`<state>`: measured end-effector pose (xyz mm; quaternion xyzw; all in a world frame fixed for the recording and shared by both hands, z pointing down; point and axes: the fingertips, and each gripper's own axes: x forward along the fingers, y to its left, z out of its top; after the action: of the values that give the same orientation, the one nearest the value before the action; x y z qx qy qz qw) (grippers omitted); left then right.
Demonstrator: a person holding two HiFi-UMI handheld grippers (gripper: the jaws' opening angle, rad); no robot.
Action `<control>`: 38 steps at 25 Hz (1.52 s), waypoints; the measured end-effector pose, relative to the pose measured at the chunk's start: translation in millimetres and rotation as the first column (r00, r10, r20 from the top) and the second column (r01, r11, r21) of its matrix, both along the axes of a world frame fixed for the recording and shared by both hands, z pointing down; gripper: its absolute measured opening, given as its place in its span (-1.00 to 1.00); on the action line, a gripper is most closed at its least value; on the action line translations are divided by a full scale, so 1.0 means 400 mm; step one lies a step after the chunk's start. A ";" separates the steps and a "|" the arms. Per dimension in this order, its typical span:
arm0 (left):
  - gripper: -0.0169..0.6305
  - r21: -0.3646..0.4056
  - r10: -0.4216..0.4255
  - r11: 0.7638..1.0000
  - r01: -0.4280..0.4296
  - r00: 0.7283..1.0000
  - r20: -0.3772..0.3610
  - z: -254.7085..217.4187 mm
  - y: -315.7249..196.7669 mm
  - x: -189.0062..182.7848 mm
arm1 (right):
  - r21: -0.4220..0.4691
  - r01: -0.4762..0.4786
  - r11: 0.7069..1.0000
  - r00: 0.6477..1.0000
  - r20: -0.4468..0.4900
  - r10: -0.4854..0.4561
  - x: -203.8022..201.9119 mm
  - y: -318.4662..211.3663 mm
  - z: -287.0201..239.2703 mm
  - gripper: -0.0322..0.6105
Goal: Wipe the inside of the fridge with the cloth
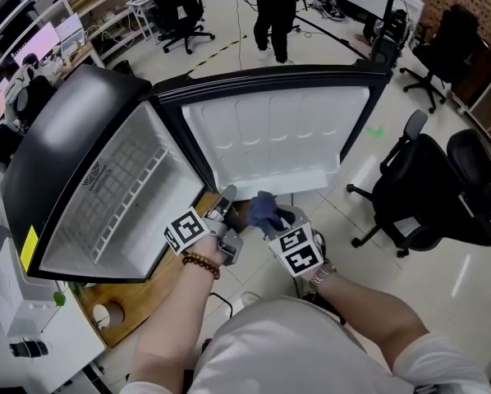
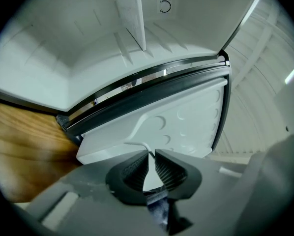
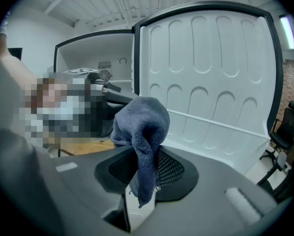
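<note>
Head view: the fridge [image 1: 114, 195] is open at 9 o'clock, and I think no wiping has started. The right gripper [image 3: 146, 168] pinches the cloth [image 3: 142, 124] near the door [image 1: 278, 138] at 12 o'clock. The left gripper [image 2: 151, 163] is empty, with a thin gap between its jaws.

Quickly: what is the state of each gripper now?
Left gripper: nearly closed with a narrow gap, holding nothing.
Right gripper: closed on the blue-grey terry cloth.

Head view steeply down; both gripper views close on fridge door [image 1: 274, 138].
</note>
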<state>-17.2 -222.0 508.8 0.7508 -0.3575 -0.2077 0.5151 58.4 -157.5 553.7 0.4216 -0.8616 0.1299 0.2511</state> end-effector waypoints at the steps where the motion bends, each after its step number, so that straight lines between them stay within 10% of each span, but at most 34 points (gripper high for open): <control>1: -0.81 -0.016 -0.002 1.000 0.002 1.000 0.004 0.002 -0.003 -0.003 | 0.002 -0.014 1.000 1.000 0.006 0.014 -0.005 -0.017 0.005 -0.59; 14: -0.82 -0.068 0.038 0.997 -0.038 0.999 0.010 -0.006 -0.046 0.003 | 0.021 -0.041 0.999 0.998 0.047 0.040 -0.086 -0.134 0.022 -0.59; 26: -0.83 -0.071 0.034 0.997 -0.037 0.998 -0.045 -0.005 -0.047 0.000 | 0.223 -0.078 0.972 0.980 0.195 0.034 -0.064 -0.123 -0.288 -0.59; 38: -0.85 -0.069 0.028 0.997 -0.033 0.996 -0.083 -0.001 -0.038 -0.001 | 0.080 -0.054 0.995 0.987 0.155 0.041 -0.131 -0.206 -0.202 -0.59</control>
<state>-17.5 -237.1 508.4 0.7285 -0.3318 -0.2175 0.5585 6.1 -239.9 473.0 0.4409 -0.8727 0.1317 0.1631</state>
